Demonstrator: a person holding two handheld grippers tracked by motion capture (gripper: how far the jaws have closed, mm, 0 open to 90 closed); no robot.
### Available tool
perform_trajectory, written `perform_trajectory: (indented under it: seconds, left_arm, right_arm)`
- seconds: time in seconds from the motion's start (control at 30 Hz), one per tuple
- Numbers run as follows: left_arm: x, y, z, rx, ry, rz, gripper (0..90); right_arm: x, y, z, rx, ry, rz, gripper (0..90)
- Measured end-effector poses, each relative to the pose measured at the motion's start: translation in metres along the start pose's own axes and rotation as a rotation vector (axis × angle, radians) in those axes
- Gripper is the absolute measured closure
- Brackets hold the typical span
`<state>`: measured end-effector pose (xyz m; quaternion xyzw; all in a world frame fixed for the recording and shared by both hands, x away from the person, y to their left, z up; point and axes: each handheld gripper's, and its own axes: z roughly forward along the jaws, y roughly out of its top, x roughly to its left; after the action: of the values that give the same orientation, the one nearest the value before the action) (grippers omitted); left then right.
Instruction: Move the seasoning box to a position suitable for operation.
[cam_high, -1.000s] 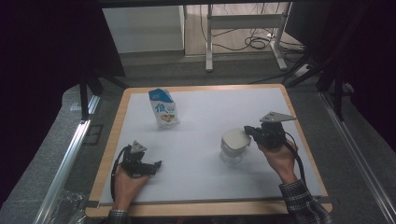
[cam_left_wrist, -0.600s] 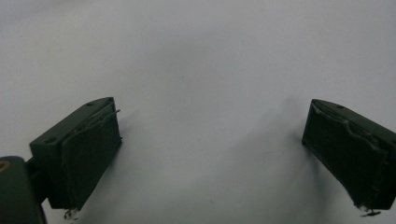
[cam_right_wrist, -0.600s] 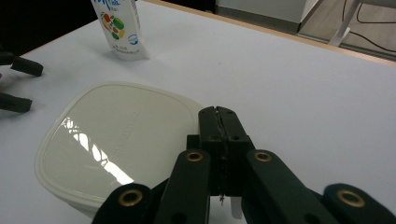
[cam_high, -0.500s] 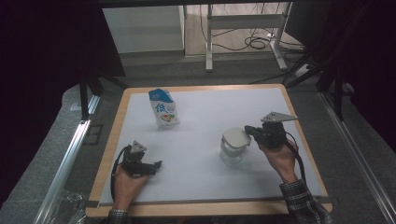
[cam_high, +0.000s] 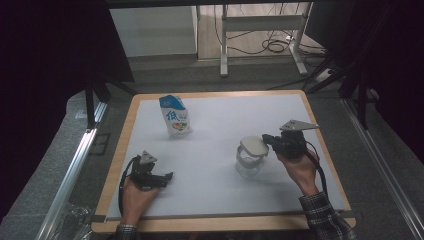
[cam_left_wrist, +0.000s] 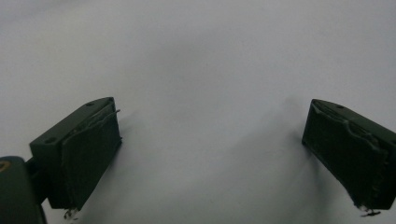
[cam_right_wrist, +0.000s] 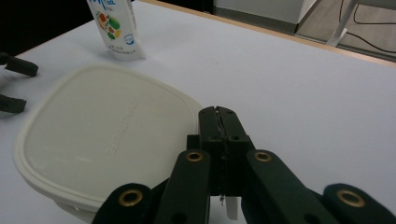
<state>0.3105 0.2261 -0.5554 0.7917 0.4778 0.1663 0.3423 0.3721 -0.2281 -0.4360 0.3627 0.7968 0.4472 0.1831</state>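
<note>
Lid (cam_right_wrist: 98, 135): one, cream, rounded-square, sitting on one clear jar (cam_high: 248, 164). One pouch (cam_high: 175, 116) far left. Right gripper (cam_right_wrist: 219, 116) pinched shut at lid's edge; left gripper (cam_left_wrist: 210, 154) wide open, empty.

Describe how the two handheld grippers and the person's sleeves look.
Both the left gripper and the right gripper are black with flat, padded jaws and trailing black cables. Each carries a grey three-cornered plate. Brass-coloured rivets dot the right one's linkage. The sleeves are dark plaid.
</note>
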Motion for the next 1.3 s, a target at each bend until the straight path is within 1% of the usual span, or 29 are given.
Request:
perform_trajectory:
  seconds: [0.13,0.17,0.27,0.43,0.63,0.77,0.97,1.3]
  left_arm:
    - [0.000,0.000,0.000,-0.001,0.001,0.005,4.0]
    - [0.000,0.000,0.000,-0.003,0.000,-0.003,4.0]
    - [0.000,0.000,0.000,-0.003,0.001,-0.001,4.0]
    - [0.000,0.000,0.000,-0.002,0.001,-0.002,4.0]
    - [0.000,0.000,0.000,0.000,0.001,0.001,4.0]
    - [0.000,0.000,0.000,0.000,0.001,0.001,4.0]
    - [0.000,0.000,0.000,0.000,0.001,0.001,4.0]
    - [0.000,0.000,0.000,0.000,0.001,0.001,4.0]
  right_arm:
    - [-0.002,-0.003,0.001,0.003,-0.012,0.003,89.9]
    - [-0.002,-0.003,0.001,0.001,-0.011,0.003,89.9]
    - [-0.004,-0.006,0.001,-0.003,-0.010,0.009,89.9]
    - [-0.006,-0.010,0.003,0.005,-0.022,0.003,89.9]
    - [-0.009,-0.015,0.005,-0.002,-0.007,0.025,89.8]
    - [-0.011,-0.018,0.005,-0.005,-0.005,0.025,89.8]
    - [-0.015,-0.023,0.004,-0.005,-0.024,0.027,89.7]
    - [-0.016,-0.026,0.000,-0.006,-0.034,0.021,88.2]
